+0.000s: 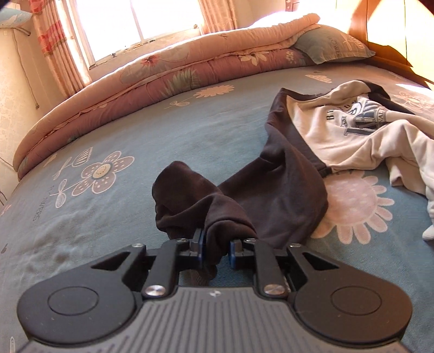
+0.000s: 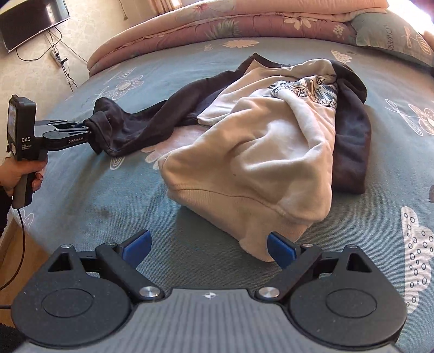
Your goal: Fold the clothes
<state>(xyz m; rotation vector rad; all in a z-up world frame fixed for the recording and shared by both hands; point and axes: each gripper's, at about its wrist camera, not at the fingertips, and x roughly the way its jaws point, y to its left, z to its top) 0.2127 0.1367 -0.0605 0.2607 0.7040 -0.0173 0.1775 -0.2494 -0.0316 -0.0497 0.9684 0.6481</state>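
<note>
Sweatshirt [image 2: 257, 152]: cream body, dark sleeves, printed lettering on the chest. Lies crumpled on the bed [image 2: 95, 195], on the blue flowered sheet. Long axis in the right wrist view runs from the hem, nearest the camera, back toward the neck and the quilt [image 2: 217, 24]. Body bunched and partly doubled over itself; the print is creased.

Sleeve [image 1: 244, 190]: dark, drawn out straight from the body toward the bed's left edge, cuff end outermost.

Left gripper [image 1: 215, 248]: fingers clamped on the sleeve's cuff end, cloth bunched between the blue pads. In the right wrist view it is seen side-on at the bed's edge, held by a hand [image 2: 19, 171].

Right gripper [image 2: 208, 245]: fingers wide apart, low over the sheet, right pad just beside the cream hem [image 2: 244, 214]; touching or not, cannot tell.

Other: pillow [image 1: 333, 44] at the head of the bed beside the rolled quilt; window [image 1: 141, 21] behind; television [image 2: 32, 21] on the wall.
</note>
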